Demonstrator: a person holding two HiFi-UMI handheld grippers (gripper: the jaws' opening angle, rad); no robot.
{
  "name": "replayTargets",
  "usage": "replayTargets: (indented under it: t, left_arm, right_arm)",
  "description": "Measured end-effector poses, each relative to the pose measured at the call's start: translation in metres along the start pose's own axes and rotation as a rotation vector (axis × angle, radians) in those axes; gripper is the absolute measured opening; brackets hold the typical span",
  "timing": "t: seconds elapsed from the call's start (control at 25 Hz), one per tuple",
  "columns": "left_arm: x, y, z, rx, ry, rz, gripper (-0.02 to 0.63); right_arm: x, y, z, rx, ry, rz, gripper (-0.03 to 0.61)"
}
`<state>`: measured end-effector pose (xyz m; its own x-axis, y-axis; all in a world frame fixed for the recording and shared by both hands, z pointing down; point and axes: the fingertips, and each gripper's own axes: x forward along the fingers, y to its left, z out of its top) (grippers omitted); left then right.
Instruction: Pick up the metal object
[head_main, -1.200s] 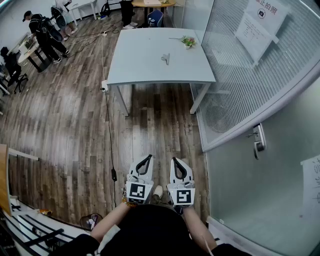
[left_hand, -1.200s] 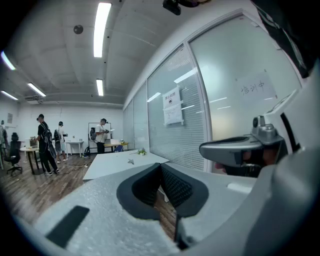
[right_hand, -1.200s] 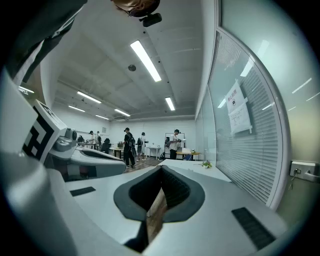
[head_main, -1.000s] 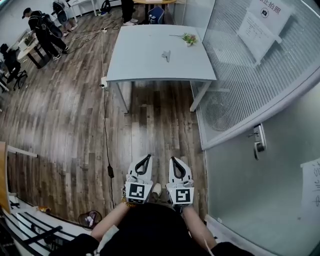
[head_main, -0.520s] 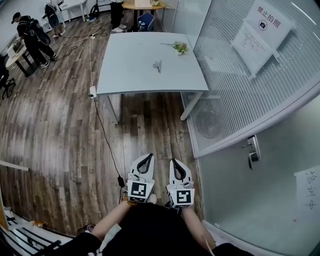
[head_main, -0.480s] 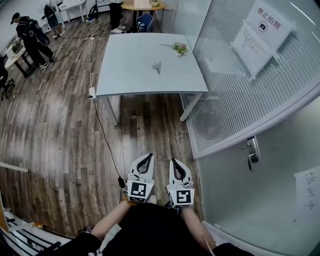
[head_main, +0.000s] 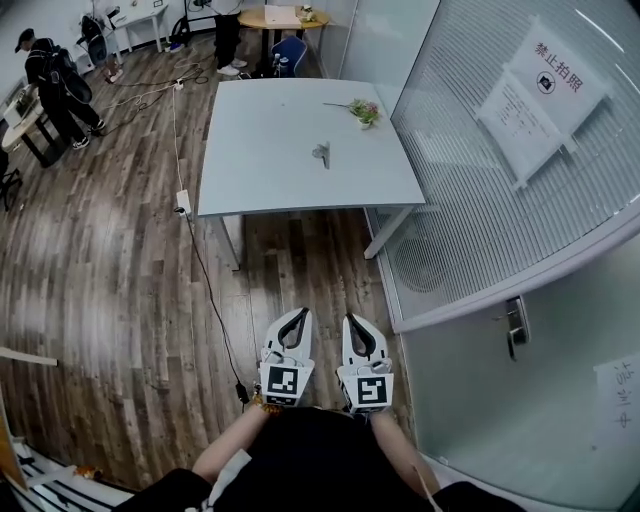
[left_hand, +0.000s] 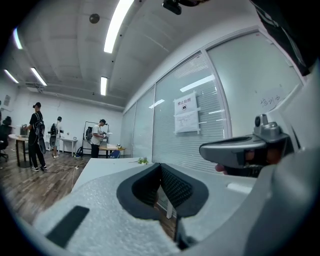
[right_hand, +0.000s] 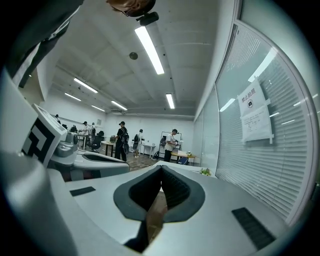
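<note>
— Where is the metal object (head_main: 321, 153)?

— Out on the grey bench (head_main: 250, 170), near its middle, a little short of the small plant (head_main: 362, 112). It's well apart from the person, straight ahead across open floor.

— And the tools?

— The left hand-held gripper (head_main: 300, 314) and the right hand-held gripper (head_main: 349, 319) sit side by side close to the body. Both have their jaws pressed together, with nothing in them.

— Which is nearer?

— Neither, I'd judge; the object lies about on the line between them. Its long axis seems to point away from the person, but it's too small to be sure.
</note>
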<state>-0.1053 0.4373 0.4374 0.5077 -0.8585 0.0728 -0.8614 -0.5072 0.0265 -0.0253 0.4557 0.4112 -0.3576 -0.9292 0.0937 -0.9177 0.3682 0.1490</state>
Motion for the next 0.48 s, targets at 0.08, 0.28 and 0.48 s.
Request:
replayTargets:
  t: [0.08,0.28,0.48]
  left_arm:
    - [0.002,0.015,-0.001,-0.009,0.000,0.005,0.006]
    - [0.012,0.047,0.000,-0.013,-0.013,0.024,0.006]
    - [0.020,0.064,-0.002,-0.026,-0.012,0.045,0.006]
  right_arm:
    - [0.014,0.004,0.005,0.003,0.006,-0.014,0.002]
    - [0.042,0.011,0.007,-0.003,-0.003,-0.019,0.002]
    - [0.062,0.016,0.002,-0.001,0.006,0.009,0.002]
